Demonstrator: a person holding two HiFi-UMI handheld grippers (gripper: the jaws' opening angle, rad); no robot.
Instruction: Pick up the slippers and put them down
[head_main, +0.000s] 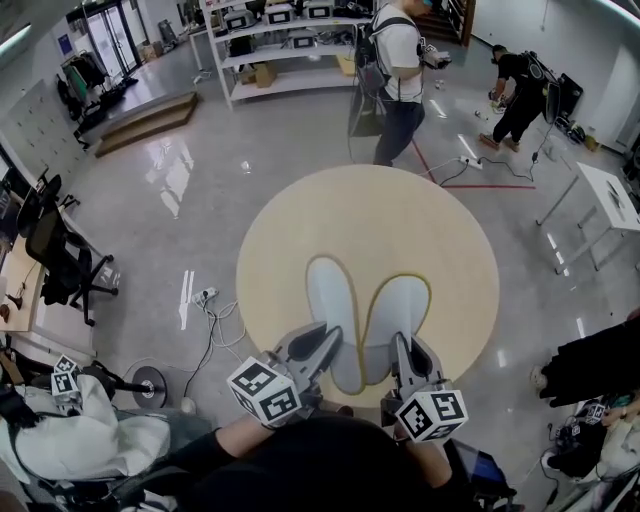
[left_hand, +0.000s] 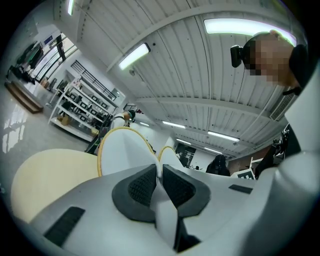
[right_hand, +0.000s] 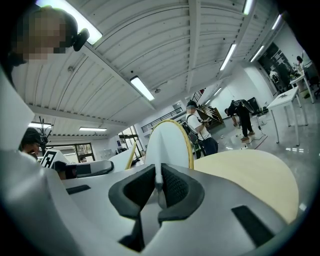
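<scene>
Holding 2 slippers: left hand-held gripper (head_main: 322, 343) clamped on the left slipper (head_main: 333, 300) near edge, right hand-held gripper (head_main: 404, 350) clamped on the right slipper (head_main: 402, 308), both over the round counter (head_main: 300, 220). Hold level, lower together, unclamp only once soles sit flat.

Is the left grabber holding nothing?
No, the left gripper is shut on a white slipper with a yellow edge.
</scene>
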